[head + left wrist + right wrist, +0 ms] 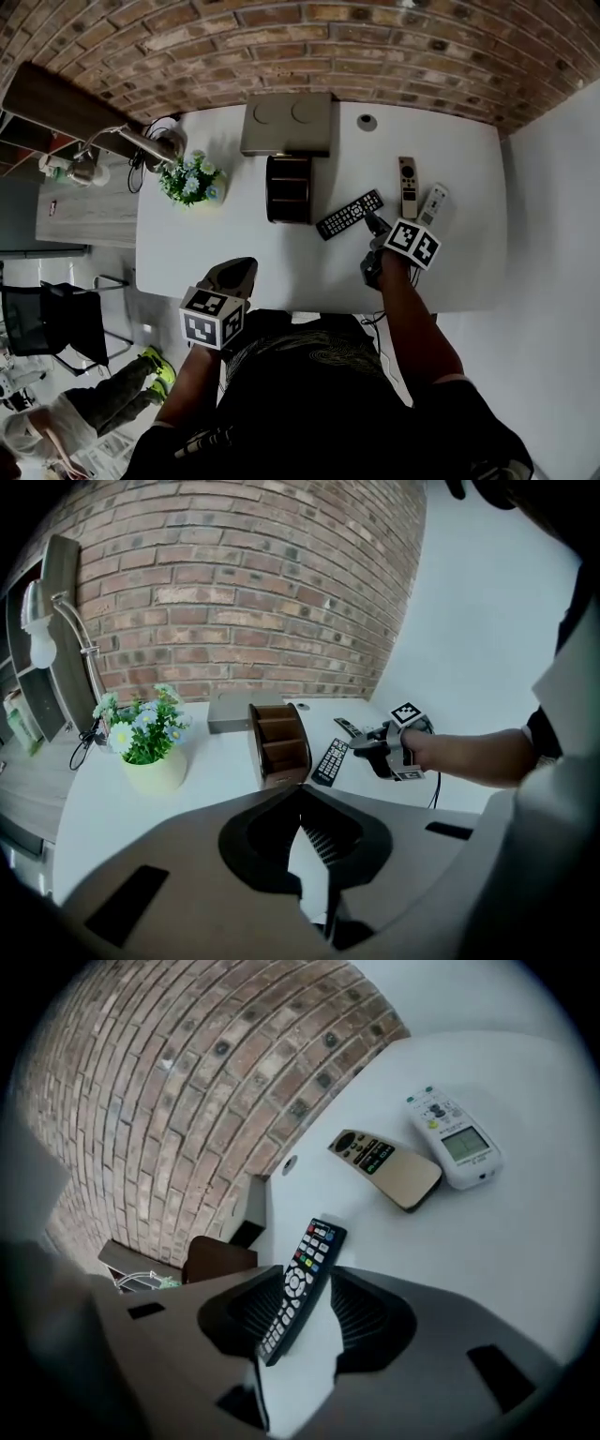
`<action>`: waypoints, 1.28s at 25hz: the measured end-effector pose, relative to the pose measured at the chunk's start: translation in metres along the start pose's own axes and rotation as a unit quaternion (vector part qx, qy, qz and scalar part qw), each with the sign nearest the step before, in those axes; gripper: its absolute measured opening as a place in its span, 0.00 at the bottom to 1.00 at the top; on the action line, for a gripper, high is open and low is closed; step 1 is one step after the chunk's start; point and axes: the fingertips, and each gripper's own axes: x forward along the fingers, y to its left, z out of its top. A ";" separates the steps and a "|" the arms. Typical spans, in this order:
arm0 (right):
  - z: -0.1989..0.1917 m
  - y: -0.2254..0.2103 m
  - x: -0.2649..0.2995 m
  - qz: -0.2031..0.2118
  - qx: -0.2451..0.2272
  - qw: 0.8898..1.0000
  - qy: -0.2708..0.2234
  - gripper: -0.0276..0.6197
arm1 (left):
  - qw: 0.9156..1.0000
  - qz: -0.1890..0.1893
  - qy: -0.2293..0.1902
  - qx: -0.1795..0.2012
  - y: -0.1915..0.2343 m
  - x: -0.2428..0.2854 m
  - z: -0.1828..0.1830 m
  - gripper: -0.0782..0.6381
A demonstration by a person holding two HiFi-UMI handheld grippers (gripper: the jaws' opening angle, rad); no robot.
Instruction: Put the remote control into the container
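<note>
A black remote control (350, 215) lies flat on the white table (225, 234), just right of the brown wooden container (289, 187) with its open compartments. My right gripper (375, 225) is at the remote's near end. In the right gripper view the black remote (302, 1283) lies between the jaws of the right gripper (305, 1274), which stand open with a gap on the right side. My left gripper (246, 267) hovers over the table's near edge; its jaws (300, 791) meet at the tips with nothing between them.
A gold remote (408, 186) and a white remote (433, 202) lie to the right of the black one. A potted flower (192, 181) stands left of the container, a grey flat box (288, 124) behind it, a desk lamp (141, 142) at the far left. A brick wall runs behind the table.
</note>
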 end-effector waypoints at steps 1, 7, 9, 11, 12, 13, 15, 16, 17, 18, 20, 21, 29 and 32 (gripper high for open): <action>0.003 -0.003 0.004 -0.009 0.003 1.000 0.000 0.29 | 1.000 -0.002 -0.002 -0.004 0.004 0.001 0.002 0.12; 0.024 -0.011 0.029 -0.072 0.011 0.997 -0.009 0.42 | 0.999 -0.022 0.002 -0.024 0.029 0.005 0.000 0.12; 0.029 -0.013 0.036 -0.108 0.008 0.994 -0.009 0.42 | 0.999 -0.028 0.005 -0.033 0.039 0.004 -0.002 0.12; 0.028 -0.008 0.042 -0.138 -0.007 0.990 0.000 0.47 | 0.999 -0.031 0.008 -0.039 0.048 0.003 -0.005 0.12; 0.028 -0.004 0.046 -0.148 -0.025 0.989 0.007 0.50 | 0.999 -0.034 0.009 -0.041 0.051 0.002 -0.007 0.12; 0.028 -0.001 0.050 -0.157 -0.047 0.986 0.016 0.50 | 0.998 -0.036 0.010 -0.041 0.053 0.002 -0.008 0.12; 0.029 0.003 0.060 -0.186 -0.091 0.978 0.037 0.50 | 0.999 -0.041 0.009 -0.034 0.057 0.003 -0.008 0.12; 0.028 0.003 0.064 -0.208 -0.118 0.970 0.051 0.50 | 0.999 -0.043 0.009 -0.029 0.058 0.003 -0.009 0.12; 0.027 0.003 0.067 -0.230 -0.150 0.959 0.066 0.50 | 0.999 -0.047 0.010 -0.025 0.059 0.003 -0.010 0.12; 0.026 0.004 0.070 -0.249 -0.187 0.947 0.081 0.50 | 0.998 -0.051 0.009 -0.023 0.059 0.002 -0.011 0.12; 0.024 0.007 0.076 -0.269 -0.257 0.923 0.104 0.50 | 0.998 -0.058 0.003 -0.019 0.061 0.002 -0.010 0.12; 0.023 0.010 0.079 -0.267 -0.276 0.917 0.111 0.49 | 0.998 -0.060 0.001 -0.017 0.063 0.001 -0.009 0.12; 0.015 0.069 0.050 -0.161 -0.267 0.949 0.052 0.39 | 0.997 -0.078 -0.018 -0.004 0.080 -0.007 -0.005 0.12; 0.011 0.110 0.015 -0.094 -0.300 0.949 -0.011 0.38 | 0.995 -0.087 -0.037 -0.009 0.085 -0.010 0.001 0.12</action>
